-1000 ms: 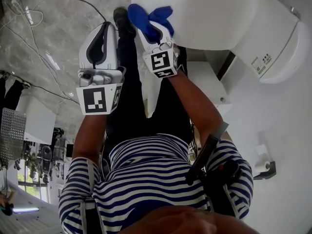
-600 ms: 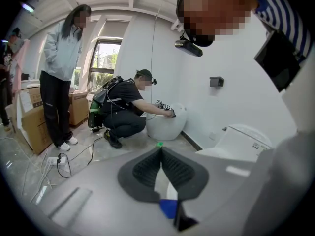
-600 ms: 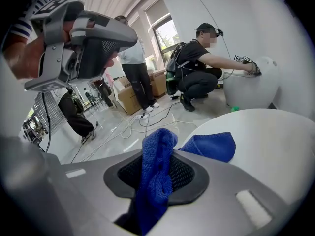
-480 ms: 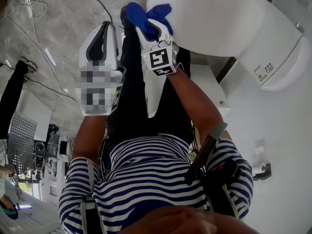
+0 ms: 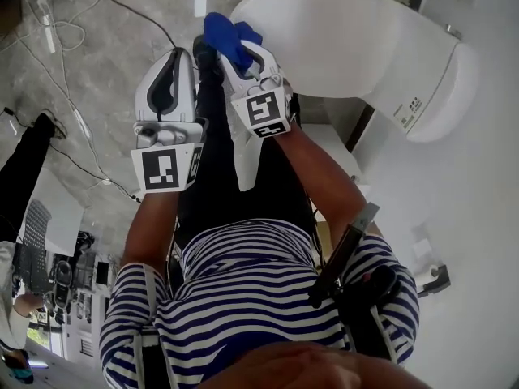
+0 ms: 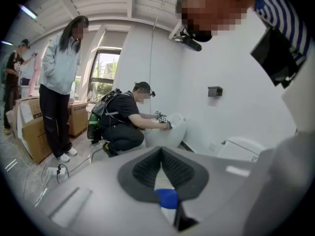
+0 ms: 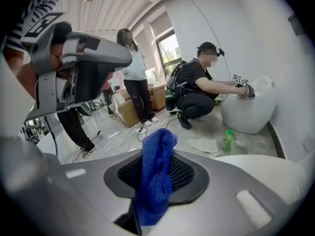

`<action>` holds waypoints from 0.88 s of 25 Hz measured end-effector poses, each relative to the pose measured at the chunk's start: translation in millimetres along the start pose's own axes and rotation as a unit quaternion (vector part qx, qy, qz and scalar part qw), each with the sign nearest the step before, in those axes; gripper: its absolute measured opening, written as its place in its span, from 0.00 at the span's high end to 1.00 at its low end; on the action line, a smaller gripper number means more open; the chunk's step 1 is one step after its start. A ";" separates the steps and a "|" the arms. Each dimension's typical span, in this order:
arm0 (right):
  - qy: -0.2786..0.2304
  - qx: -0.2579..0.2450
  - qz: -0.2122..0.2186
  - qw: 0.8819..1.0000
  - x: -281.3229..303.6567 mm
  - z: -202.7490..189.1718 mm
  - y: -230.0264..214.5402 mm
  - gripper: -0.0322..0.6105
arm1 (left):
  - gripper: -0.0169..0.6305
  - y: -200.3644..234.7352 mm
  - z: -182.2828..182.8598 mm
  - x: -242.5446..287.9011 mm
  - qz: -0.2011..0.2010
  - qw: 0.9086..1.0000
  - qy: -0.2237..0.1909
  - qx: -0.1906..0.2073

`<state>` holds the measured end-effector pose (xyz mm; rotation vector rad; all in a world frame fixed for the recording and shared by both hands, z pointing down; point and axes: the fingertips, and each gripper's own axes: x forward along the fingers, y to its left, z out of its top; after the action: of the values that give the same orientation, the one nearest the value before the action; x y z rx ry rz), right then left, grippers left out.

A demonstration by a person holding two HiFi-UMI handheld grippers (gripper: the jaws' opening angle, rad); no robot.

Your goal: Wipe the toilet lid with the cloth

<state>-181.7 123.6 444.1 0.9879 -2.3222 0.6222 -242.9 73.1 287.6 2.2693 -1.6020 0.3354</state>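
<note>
Toilet lid [image 5: 340,39] is closed and bare white. The blue cloth [image 5: 223,35] is just beside its rim; whether the two are touching cannot be told from the head view. The right gripper [image 5: 242,53] is pinching the cloth, and the right gripper view shows the cloth [image 7: 155,181] bunched in a fold between the jaws, with a loose lobe standing up past them. The left gripper [image 5: 173,71] hangs close beside the right one with its jaws pressed together on nothing.

The main risk is probably the grip. Only a narrow bunch is pinched, so dragging it over the lid could pull the fabric out or roll it to one side. The hard jaw tips would then rub the plastic rather than the cloth. The lid is rounded and looks smooth, so uneven pressure could make the cloth skate off the edge. The idle left gripper is near enough that a wide sweep toward it might knock the two together.
</note>
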 end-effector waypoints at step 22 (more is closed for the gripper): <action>-0.173 0.012 -0.167 0.971 -426.3 219.9 -116.1 0.77 | 0.97 -230.6 248.8 -67.8 -0.137 0.985 -0.082 0.064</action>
<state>92.4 136.6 33.8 1.5632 -2.3550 0.3639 -49.5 100.6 2.2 2.6363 -1.3484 0.1901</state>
